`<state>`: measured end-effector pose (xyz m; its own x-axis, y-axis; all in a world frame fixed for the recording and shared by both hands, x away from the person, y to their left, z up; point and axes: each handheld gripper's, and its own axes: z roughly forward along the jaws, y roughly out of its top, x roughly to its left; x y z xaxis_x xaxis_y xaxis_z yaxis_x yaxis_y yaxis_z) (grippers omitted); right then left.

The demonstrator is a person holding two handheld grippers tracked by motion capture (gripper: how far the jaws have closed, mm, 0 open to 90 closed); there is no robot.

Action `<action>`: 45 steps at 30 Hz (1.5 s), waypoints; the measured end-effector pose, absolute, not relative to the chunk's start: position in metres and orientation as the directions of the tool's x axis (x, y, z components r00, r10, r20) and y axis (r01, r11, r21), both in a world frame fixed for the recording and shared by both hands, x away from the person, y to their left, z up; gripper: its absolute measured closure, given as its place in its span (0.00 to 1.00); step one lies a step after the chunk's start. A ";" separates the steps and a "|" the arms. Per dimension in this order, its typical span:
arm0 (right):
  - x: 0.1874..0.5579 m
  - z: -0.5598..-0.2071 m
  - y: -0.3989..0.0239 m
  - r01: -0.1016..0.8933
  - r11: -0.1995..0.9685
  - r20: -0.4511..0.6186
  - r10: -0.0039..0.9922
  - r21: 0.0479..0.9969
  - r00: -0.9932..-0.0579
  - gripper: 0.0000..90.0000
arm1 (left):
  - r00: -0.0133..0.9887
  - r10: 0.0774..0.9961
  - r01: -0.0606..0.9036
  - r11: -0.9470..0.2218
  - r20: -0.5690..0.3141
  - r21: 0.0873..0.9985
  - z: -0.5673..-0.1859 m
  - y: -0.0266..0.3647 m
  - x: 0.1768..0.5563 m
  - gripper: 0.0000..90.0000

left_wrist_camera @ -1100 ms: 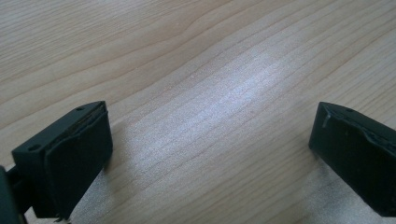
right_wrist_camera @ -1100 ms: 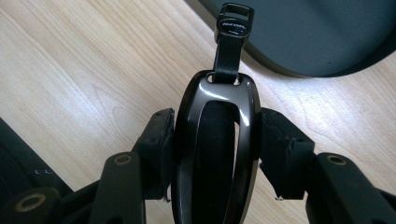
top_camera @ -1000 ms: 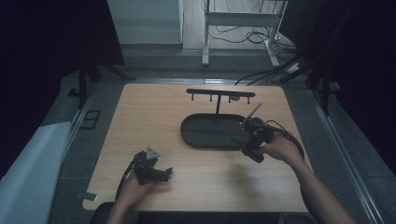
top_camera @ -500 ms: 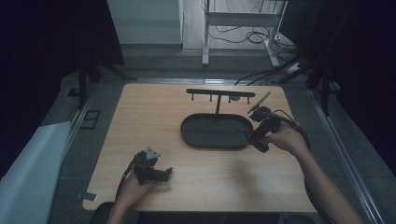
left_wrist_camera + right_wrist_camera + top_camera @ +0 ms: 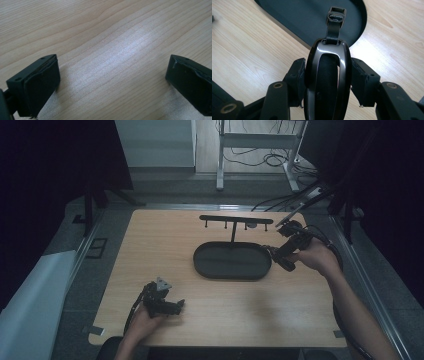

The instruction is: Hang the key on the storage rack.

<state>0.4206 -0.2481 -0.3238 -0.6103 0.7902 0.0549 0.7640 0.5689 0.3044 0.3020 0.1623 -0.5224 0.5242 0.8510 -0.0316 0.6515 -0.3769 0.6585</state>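
One wooden table (image 5: 165,245) carries one dark oval tray base (image 5: 232,262) with one black T-shaped hanger stand (image 5: 234,222) showing four small hooks. Two black handheld grippers are present, left (image 5: 177,305) and right (image 5: 325,75); one glossy dark wristwatch (image 5: 329,72) with one strap.

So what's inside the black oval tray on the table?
The black oval tray looks bare inside, just its dark floor. The stand's post rises at its back edge. The right gripper, shut on a shiny strapped thing, hides the tray's near part in its view.
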 end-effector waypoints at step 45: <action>0.465 -0.262 -0.228 0.771 0.526 0.004 0.825 0.360 -0.565 0.54 | 0.523 0.851 0.652 -0.376 -0.031 0.659 -0.523 0.162 0.302 0.00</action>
